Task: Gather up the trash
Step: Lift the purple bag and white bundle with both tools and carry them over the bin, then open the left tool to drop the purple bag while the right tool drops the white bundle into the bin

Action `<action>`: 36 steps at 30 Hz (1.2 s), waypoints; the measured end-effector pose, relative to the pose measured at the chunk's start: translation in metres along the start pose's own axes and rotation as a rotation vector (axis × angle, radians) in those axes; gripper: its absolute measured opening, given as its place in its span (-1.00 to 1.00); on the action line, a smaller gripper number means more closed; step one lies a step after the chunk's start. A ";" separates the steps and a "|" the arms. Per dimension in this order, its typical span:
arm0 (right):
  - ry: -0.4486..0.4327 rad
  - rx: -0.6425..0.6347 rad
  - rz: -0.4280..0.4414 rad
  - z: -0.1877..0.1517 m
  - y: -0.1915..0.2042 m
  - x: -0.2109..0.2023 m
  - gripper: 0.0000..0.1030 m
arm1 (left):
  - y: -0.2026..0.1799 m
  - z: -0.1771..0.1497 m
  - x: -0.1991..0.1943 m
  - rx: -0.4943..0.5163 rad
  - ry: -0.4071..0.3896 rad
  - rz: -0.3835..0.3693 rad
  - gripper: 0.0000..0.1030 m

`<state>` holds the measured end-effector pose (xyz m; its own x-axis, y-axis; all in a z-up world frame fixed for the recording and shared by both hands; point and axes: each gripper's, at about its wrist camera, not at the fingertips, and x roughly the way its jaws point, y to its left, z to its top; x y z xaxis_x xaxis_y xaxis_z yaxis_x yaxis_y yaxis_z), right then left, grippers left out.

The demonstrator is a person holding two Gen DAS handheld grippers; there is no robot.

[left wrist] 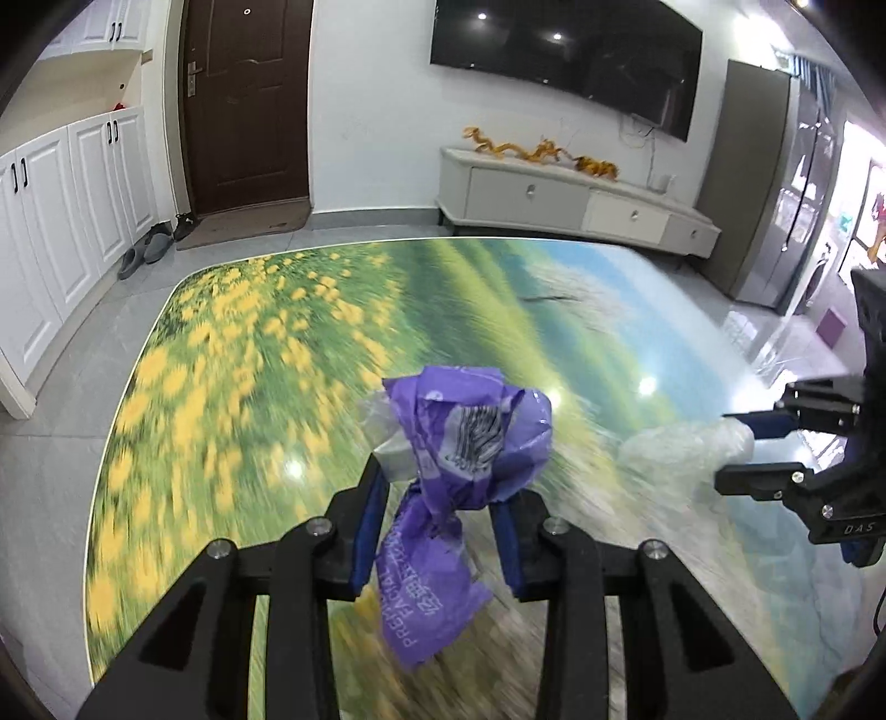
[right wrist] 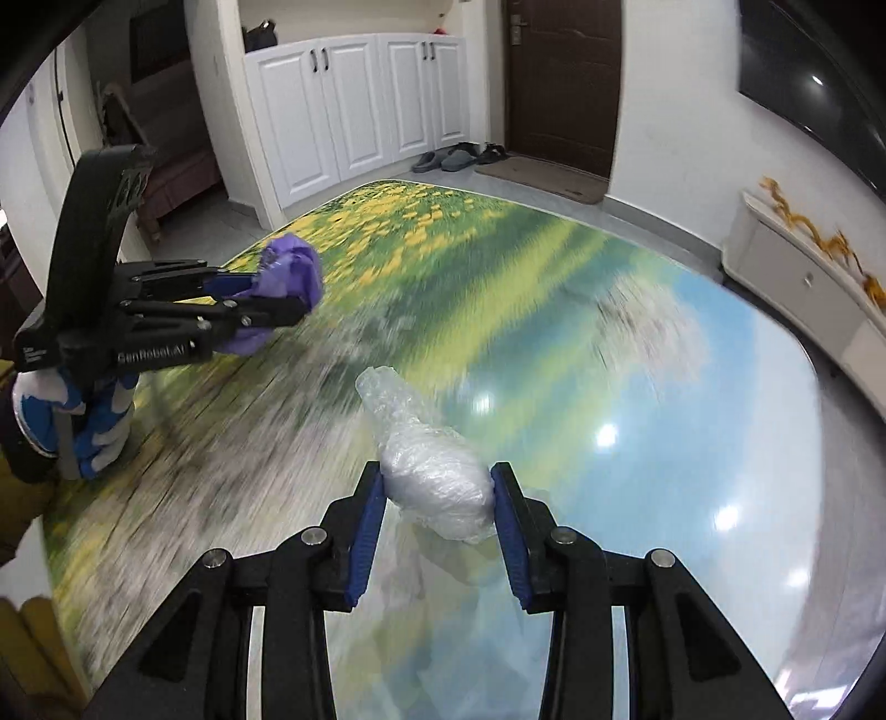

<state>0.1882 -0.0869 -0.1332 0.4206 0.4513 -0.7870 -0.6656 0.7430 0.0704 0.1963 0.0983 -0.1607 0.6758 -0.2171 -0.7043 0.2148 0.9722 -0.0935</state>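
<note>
Left gripper (left wrist: 440, 493) clamps a crumpled purple wrapper (left wrist: 459, 437) between its blue pads, held above the glossy meadow-print table (left wrist: 232, 354). Right gripper (right wrist: 437, 490) pinches a wad of clear plastic film (right wrist: 432, 476) over the same table. Beyond stand white cabinets (right wrist: 354, 105) and a brown door (left wrist: 249, 99).

Printed table surface (left wrist: 232, 354) streaked by motion blur, pattern detail unreadable; purple wrapper (left wrist: 459, 443) lettering only partly legible; gloved hand (right wrist: 83, 421) cut off at frame edge; television (left wrist: 565, 50) cropped above.
</note>
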 end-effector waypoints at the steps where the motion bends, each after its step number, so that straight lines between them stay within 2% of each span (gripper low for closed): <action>1: -0.007 0.014 -0.003 -0.010 0.002 -0.011 -0.30 | -0.008 -0.006 -0.011 0.006 -0.004 -0.004 -0.35; 6: -0.082 0.104 -0.032 -0.065 0.007 -0.078 -0.30 | -0.057 -0.028 -0.046 0.076 -0.002 -0.032 -0.35; 10: -0.143 0.189 -0.078 -0.099 -0.004 -0.124 -0.30 | -0.124 -0.028 -0.060 0.199 -0.006 -0.092 -0.35; 16: -0.234 0.347 -0.196 -0.157 -0.050 -0.190 -0.29 | -0.216 -0.009 -0.059 0.308 -0.004 -0.225 -0.35; 21: -0.279 0.503 -0.324 -0.215 -0.094 -0.226 -0.29 | -0.304 0.005 -0.040 0.416 0.024 -0.290 -0.34; 26: -0.262 0.641 -0.424 -0.264 -0.136 -0.229 -0.29 | -0.389 0.011 -0.003 0.494 0.091 -0.343 -0.30; 29: -0.261 0.732 -0.439 -0.294 -0.163 -0.227 -0.28 | -0.435 0.010 0.020 0.531 0.128 -0.365 -0.30; 34: -0.254 0.838 -0.435 -0.327 -0.200 -0.217 -0.25 | -0.485 0.009 0.054 0.568 0.165 -0.384 -0.27; 36: -0.244 0.859 -0.443 -0.333 -0.215 -0.210 -0.24 | -0.495 0.011 0.069 0.558 0.176 -0.394 -0.19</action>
<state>0.0377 -0.5061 -0.1873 0.7022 0.0644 -0.7090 0.2138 0.9309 0.2963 0.1444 -0.3991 -0.1547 0.3595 -0.4802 -0.8001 0.7815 0.6234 -0.0230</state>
